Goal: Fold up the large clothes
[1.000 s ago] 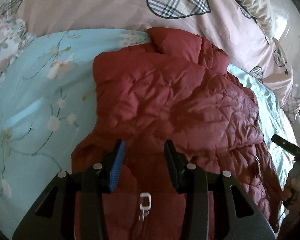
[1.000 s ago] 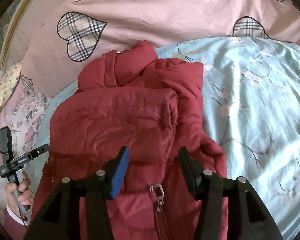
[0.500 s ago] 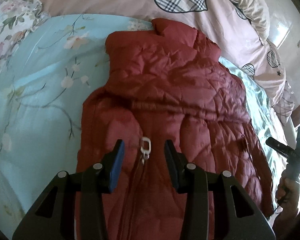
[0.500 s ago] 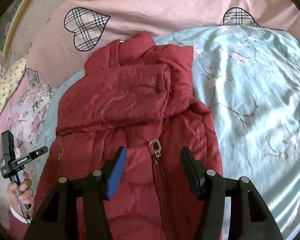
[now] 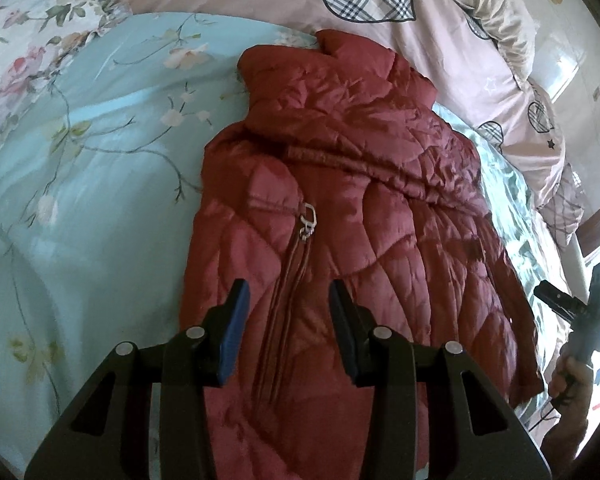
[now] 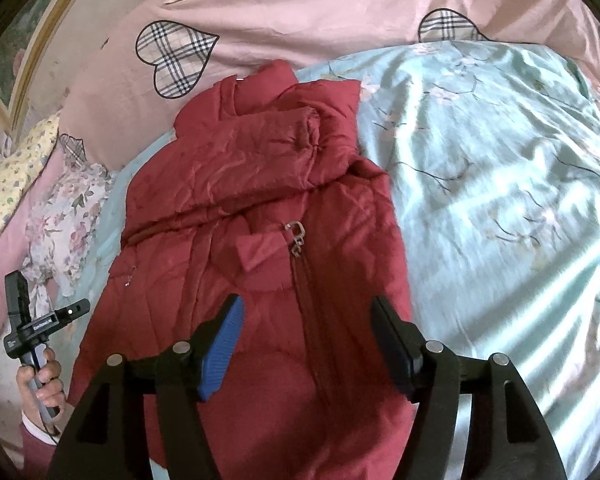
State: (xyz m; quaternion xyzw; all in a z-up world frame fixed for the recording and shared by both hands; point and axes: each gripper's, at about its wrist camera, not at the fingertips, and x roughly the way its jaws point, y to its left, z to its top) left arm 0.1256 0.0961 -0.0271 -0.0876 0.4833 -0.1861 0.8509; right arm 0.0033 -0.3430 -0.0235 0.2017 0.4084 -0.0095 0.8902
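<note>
A pale blue floral bedspread (image 6: 500, 168) carries the red padded jacket (image 6: 240, 208), sleeves already folded in. The left gripper (image 5: 286, 320) hangs open and empty; the right gripper (image 6: 306, 340), jaws just widening, grips nothing. Best pinch the hem at both corners evenly.

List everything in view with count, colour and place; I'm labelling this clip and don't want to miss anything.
jacket: one, dark red, quilted, sleeves folded in, on the quilt.
zipper pull: one, silver, mid-front of jacket.
quilt: one, pale blue floral, under the jacket.
duvet: one, pink with plaid hearts, beyond the collar.
floral pillow: one, white and pink, left edge.
left gripper: black, open, empty, above the hem.
right gripper: black, open, empty, jaws just widened.
</note>
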